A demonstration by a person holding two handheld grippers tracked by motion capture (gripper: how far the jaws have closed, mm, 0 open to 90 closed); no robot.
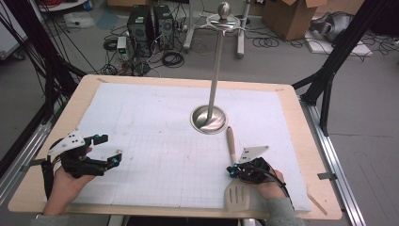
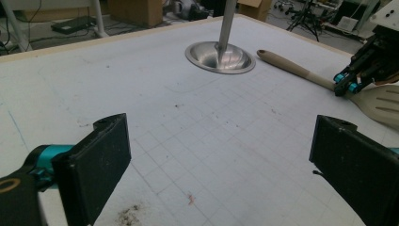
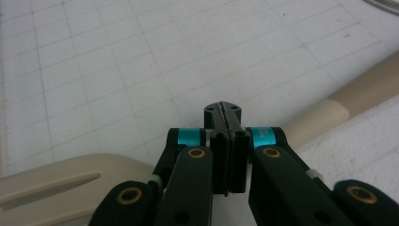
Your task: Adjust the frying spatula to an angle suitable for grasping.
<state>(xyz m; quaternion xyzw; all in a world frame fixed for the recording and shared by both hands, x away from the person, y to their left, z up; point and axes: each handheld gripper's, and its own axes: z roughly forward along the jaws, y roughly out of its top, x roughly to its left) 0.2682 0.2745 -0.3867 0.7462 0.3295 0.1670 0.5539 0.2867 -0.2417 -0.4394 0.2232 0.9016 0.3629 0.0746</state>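
A beige slotted spatula (image 1: 231, 144) with a wooden handle lies on the white gridded mat (image 1: 155, 136), blade toward the near edge. My right gripper (image 1: 232, 171) is shut, pads pressed together, right over the spatula's neck; the right gripper view shows nothing between its closed tips (image 3: 223, 111), with the blade (image 3: 56, 183) at lower left and the handle (image 3: 371, 84) at right. My left gripper (image 1: 109, 150) stands open and empty at the mat's near left. The left gripper view shows its wide-apart tips (image 2: 221, 157), with the spatula (image 2: 291, 67) and the right gripper (image 2: 346, 87) farther off.
A tall metal stand rises from a round dished base (image 1: 208, 118) at the mat's middle, ending in a ball (image 1: 224, 9); the base (image 2: 219, 57) appears ahead in the left gripper view. The wooden table edge (image 1: 301, 117) frames the mat. Boxes, computers and cables lie on the floor beyond.
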